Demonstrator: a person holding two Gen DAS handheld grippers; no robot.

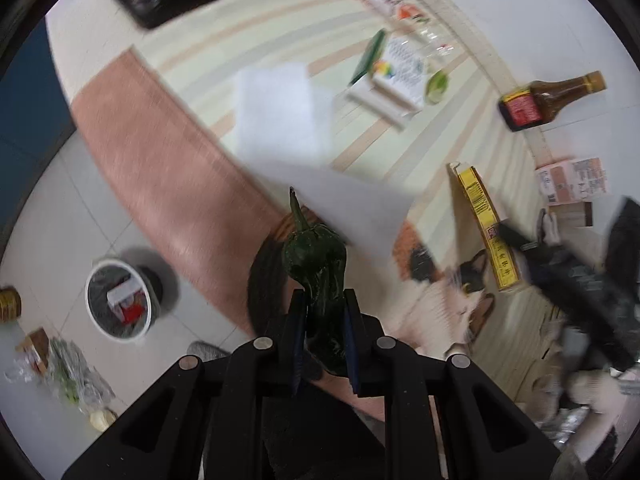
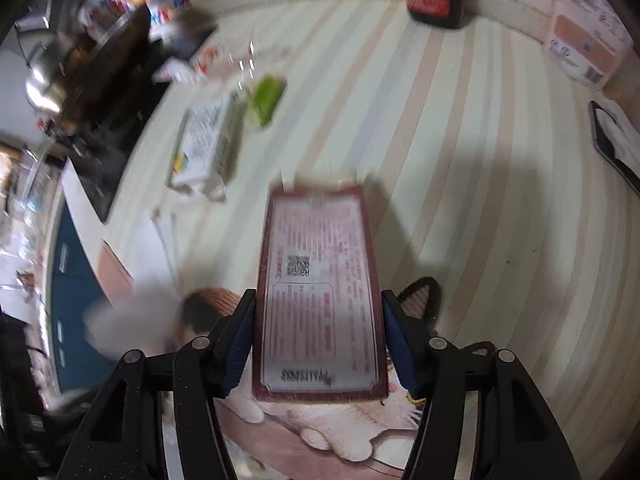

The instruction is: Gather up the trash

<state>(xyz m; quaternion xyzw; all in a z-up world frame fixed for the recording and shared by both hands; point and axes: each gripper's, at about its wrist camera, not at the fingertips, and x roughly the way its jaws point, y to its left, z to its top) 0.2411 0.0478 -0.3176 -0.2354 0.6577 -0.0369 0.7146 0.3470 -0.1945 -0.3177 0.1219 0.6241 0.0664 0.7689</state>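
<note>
Pepper: dark green, wrinkled, curved stem.

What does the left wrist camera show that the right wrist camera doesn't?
Only the left wrist view shows the left gripper clamped on a dark green pepper, and a white round waste bin on the tiled floor.

Only the right wrist view shows the right gripper around a flat dark-red printed box; whether its pads press cannot be told.

Both show the striped tabletop and the brown sauce bottle with a red label.
</note>
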